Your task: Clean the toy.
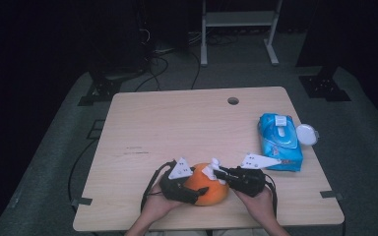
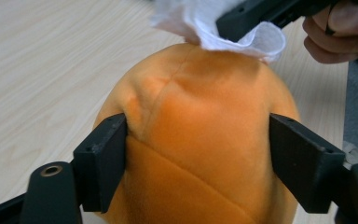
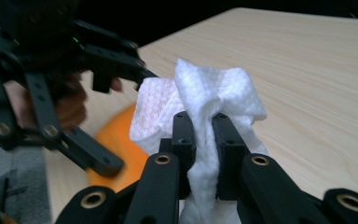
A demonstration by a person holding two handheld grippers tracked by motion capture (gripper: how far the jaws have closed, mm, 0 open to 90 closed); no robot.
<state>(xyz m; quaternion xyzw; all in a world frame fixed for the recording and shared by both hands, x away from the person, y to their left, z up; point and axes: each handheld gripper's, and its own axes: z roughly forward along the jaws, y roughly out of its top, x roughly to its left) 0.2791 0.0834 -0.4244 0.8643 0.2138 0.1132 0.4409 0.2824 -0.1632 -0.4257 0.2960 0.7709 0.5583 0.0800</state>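
An orange plush toy (image 1: pixel 207 187) rests near the table's front edge. My left gripper (image 1: pixel 189 189) is shut on it, with a jaw pressed into each side of the orange plush toy (image 2: pixel 200 140). My right gripper (image 1: pixel 216 172) is shut on a crumpled white wet wipe (image 3: pixel 200 107), held against the top of the toy. The white wet wipe (image 2: pixel 205 23) touches the toy's far end in the left gripper view. A blurred patch of the orange toy (image 3: pixel 121 154) shows behind the other gripper's black linkage (image 3: pixel 42 116).
A blue pack of wet wipes (image 1: pixel 279 141) with its round white lid (image 1: pixel 306 133) flipped open lies at the table's right edge. A cable hole (image 1: pixel 233 101) sits near the far edge. A white stand (image 1: pixel 238 24) and cables are on the floor beyond.
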